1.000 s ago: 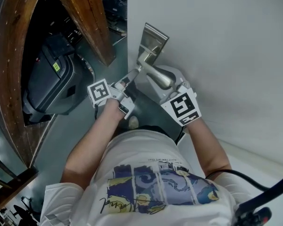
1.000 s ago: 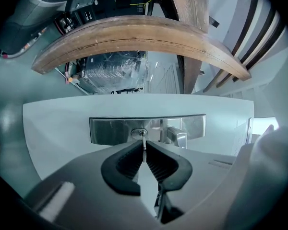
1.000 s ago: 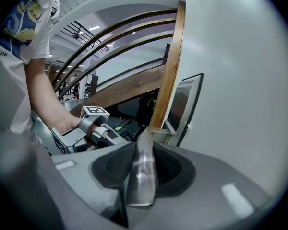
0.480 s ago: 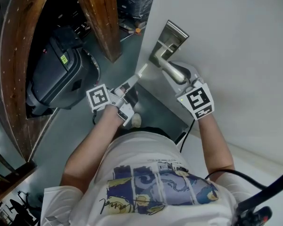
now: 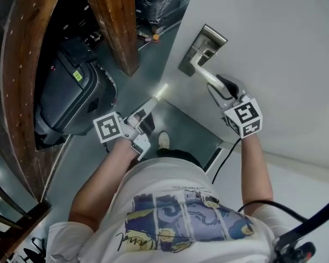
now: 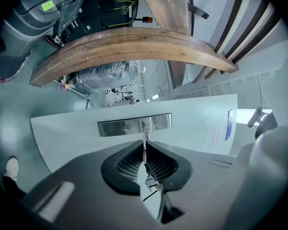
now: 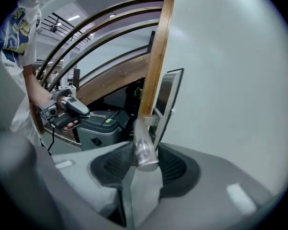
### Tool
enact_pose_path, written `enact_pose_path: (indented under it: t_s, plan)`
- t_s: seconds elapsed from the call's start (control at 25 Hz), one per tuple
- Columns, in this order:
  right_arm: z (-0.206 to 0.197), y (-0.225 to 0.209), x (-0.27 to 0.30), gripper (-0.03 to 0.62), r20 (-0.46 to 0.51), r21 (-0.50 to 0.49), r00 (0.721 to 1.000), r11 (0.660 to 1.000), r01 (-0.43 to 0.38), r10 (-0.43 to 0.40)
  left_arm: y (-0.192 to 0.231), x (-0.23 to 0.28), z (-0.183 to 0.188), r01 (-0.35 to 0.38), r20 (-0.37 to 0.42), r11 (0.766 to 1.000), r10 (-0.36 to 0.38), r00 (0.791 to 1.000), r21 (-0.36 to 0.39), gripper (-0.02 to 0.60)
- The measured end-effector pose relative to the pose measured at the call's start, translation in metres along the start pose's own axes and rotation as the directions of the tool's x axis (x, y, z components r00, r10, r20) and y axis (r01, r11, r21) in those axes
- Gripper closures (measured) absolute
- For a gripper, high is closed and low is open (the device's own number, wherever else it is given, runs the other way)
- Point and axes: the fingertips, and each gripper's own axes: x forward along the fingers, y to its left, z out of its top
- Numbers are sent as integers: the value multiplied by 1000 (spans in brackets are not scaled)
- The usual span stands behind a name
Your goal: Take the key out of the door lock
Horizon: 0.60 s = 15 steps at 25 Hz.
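Observation:
My left gripper is shut on a thin silver key, held out in the air short of the white door's edge. In the left gripper view the key's blade sticks out from between the closed pads and points at the steel lock plate, clear of it. My right gripper sits at the end of the silver door handle below the lock plate. Its jaws are opening, and the handle's end lies loosely between them.
A dark grey wheeled case stands on the floor at the left, beside curved wooden beams. The person's shoe is on the grey floor below the left gripper. A black cable trails from the right arm.
The left gripper has drawn back from the lock plate with the key in it. The right gripper's jaws have loosened on the handle and slid out to its end.

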Motion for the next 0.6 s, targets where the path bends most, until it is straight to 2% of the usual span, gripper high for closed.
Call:
enact_pose_path:
  t_s: [0.16, 0.32, 0.4, 0.52, 0.6]
  plan:
    - [-9, 0, -23, 445, -35, 59, 991, 990, 132, -130, -12, -20, 7, -9, -24, 998, 11, 1000, 64, 558]
    - [-19, 2, -44, 445, -103, 53, 966, 968, 245, -239, -25, -36, 10, 0, -68, 994, 7, 998, 109, 558]
    - [-21, 9, -57, 445, -117, 89, 954, 954, 287, -276, -32, -45, 9, 6, -96, 991, 7, 995, 136, 558]
    - [-17, 36, -71, 445, -97, 153, 945, 933, 326, -314, -42, -56, 11, 11, -142, 974, 21, 990, 226, 558]
    - [-11, 57, -74, 445, -77, 178, 941, 924, 337, -328, -48, -61, 13, 19, -174, 950, 38, 984, 313, 558]
